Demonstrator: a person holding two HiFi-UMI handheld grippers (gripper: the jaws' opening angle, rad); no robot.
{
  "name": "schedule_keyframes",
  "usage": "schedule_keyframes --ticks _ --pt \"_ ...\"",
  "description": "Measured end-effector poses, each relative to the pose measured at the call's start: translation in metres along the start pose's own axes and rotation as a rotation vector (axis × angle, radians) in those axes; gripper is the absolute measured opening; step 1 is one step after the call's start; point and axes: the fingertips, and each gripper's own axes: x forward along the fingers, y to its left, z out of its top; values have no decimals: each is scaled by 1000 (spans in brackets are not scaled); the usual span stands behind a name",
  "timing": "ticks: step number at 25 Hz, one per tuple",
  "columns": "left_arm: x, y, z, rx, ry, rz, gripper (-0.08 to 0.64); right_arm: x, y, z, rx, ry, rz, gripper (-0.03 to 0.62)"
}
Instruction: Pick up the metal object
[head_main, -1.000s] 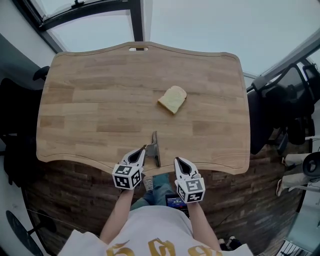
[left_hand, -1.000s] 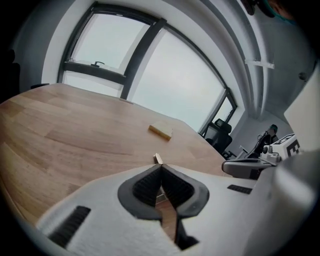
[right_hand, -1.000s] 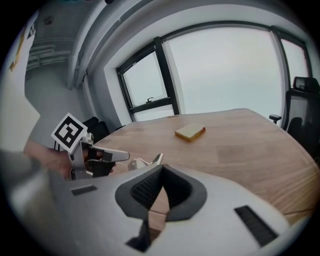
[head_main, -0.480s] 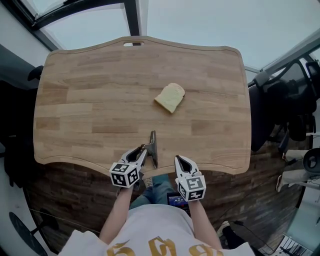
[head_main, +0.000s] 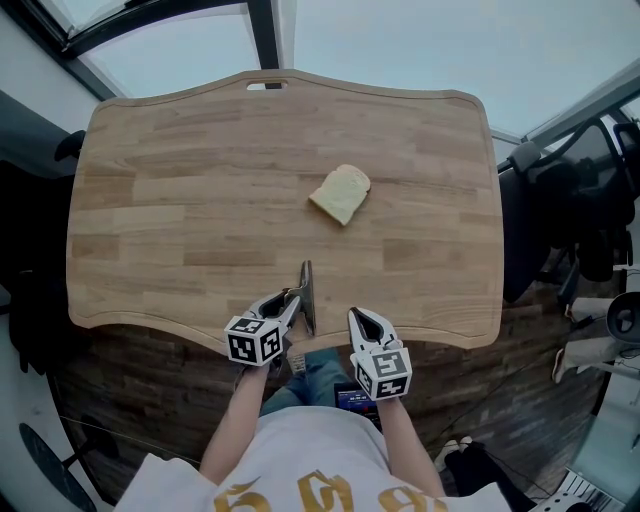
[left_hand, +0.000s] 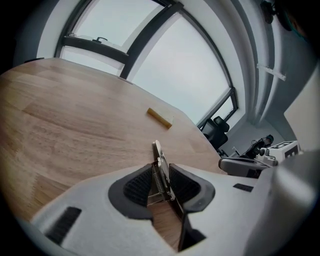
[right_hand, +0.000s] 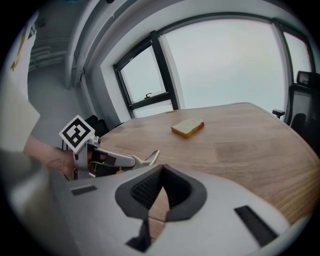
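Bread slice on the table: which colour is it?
The bread slice is pale yellow with tan crust; right gripper view.

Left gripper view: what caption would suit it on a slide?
Left gripper clamped on a thin metal object; beyond, a wooden table with a bread slice.

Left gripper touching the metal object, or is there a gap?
Touching. The left gripper view shows the left gripper with both jaw pads pressed against the metal object, which stands upright between them, with no gap on either side.
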Motion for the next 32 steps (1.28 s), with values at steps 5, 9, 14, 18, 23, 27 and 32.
schedule_keyframes --ticks 5,9,14,18,23,27,32 --pt "2 2 0 -112 -10 -20 86 -3 -2 2 0 -2 -6 11" --pt "1 2 1 -180 -15 -47 66 -4 -4 6 -2 -10 -11 11" --pt "2 1 3 -247 -30 -76 48 -5 -4 10 -2 -17 -13 11" --pt "-1 3 5 -287 -48 -84 46 -8 -4 15 -4 -28 -15 11" --pt "-4 3 11 -310 -75 -93 44 -11 -8 23 -11 -38 -31 11" --pt "-8 -2 16 -305 -98 -101 43 -14 -10 28 -17 -46 -38 11" --pt "-21 -11 31 -281 -147 -127 43 -20 -4 33 -24 -52 -48 11"
